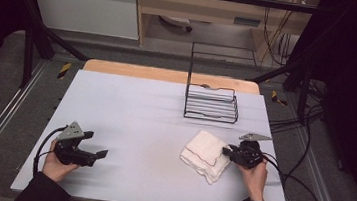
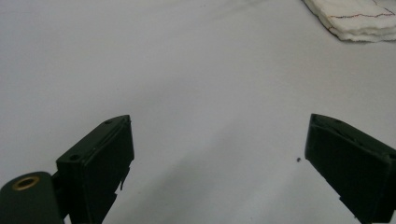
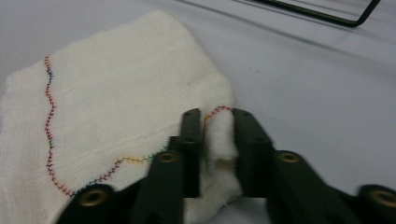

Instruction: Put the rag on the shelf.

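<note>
A folded white cloth (image 1: 206, 154) with a coloured stitched hem lies on the pale grey table, right of centre. My right gripper (image 1: 228, 153) sits at the cloth's right edge, shut on a pinched-up fold of the cloth (image 3: 218, 133) between its two black jaws. The stitched hem (image 3: 49, 126) runs across the cloth's top layer. My left gripper (image 1: 96, 144) rests low over the table at the front left, open, with bare table between its fingers (image 2: 100, 161). A corner of the cloth (image 2: 359, 18) lies far off in the left gripper view.
A black wire rack (image 1: 211, 101) stands behind the cloth near the table's far edge; its frame (image 3: 322, 16) shows beyond the cloth. Cables trail off the table's right side (image 1: 298, 186). Metal frame rails run along both sides.
</note>
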`<state>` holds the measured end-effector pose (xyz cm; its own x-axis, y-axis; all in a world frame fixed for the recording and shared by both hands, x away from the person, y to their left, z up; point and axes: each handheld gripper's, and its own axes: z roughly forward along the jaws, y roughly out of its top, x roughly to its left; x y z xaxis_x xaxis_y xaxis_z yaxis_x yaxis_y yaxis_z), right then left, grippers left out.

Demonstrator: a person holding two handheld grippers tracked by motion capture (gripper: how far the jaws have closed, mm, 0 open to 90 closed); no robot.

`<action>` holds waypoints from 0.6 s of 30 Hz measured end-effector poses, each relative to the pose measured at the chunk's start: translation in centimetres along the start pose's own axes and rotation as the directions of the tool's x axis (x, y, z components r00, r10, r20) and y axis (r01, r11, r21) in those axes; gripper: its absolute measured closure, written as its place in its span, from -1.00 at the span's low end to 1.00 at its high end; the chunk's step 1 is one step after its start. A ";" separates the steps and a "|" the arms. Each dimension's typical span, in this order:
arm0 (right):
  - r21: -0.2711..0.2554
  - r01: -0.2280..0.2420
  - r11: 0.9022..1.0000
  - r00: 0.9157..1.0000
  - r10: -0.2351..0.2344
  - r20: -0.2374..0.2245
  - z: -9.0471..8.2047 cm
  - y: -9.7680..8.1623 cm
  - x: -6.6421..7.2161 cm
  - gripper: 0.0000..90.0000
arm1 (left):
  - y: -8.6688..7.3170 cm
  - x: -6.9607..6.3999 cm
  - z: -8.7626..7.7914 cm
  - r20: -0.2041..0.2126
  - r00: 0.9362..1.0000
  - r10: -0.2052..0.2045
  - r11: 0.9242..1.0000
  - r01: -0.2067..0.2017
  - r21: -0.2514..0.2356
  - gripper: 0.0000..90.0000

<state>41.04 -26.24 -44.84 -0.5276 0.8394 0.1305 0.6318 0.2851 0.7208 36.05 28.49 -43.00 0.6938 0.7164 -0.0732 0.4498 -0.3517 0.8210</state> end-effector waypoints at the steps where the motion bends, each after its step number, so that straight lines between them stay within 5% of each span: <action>1: 0.007 0.004 1.000 1.000 -0.004 0.004 0.0 0.2 0.0 0.80 | 0.0 0.0 0.0 0.000 1.000 -0.001 1.000 0.001 0.002 -0.82; 6: -0.020 0.035 0.999 0.998 -0.034 0.054 0.5 0.9 0.2 0.83 | 1.1 -1.0 0.5 0.015 1.000 -0.025 1.000 0.025 -0.016 -0.79; 12: -0.054 0.030 0.998 0.998 -0.027 0.053 0.3 0.9 0.1 0.65 | 3.5 -3.5 2.8 0.034 0.999 -0.038 0.999 0.038 0.005 -0.73; 13: -0.112 0.007 0.994 0.999 -0.002 0.048 -0.6 0.8 0.1 0.43 | 4.0 -4.0 3.3 0.037 0.999 -0.036 0.999 0.035 0.016 -0.73; 15: -0.129 0.005 0.992 0.999 0.000 0.038 -1.1 0.8 0.0 0.35 | 4.9 -5.1 4.5 0.045 0.998 -0.033 0.999 0.032 0.030 -0.72; 18: -0.158 0.002 0.987 0.999 0.005 0.042 -2.4 0.1 0.5 -0.15 | 6.3 -6.8 6.4 0.066 0.997 -0.028 0.999 0.025 0.045 -0.61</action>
<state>39.48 -26.89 -43.12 -0.5002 0.8595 0.1050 0.5332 0.2102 0.8195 37.78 17.50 -40.96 0.7165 0.6847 -0.1333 0.4918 -0.3602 0.7927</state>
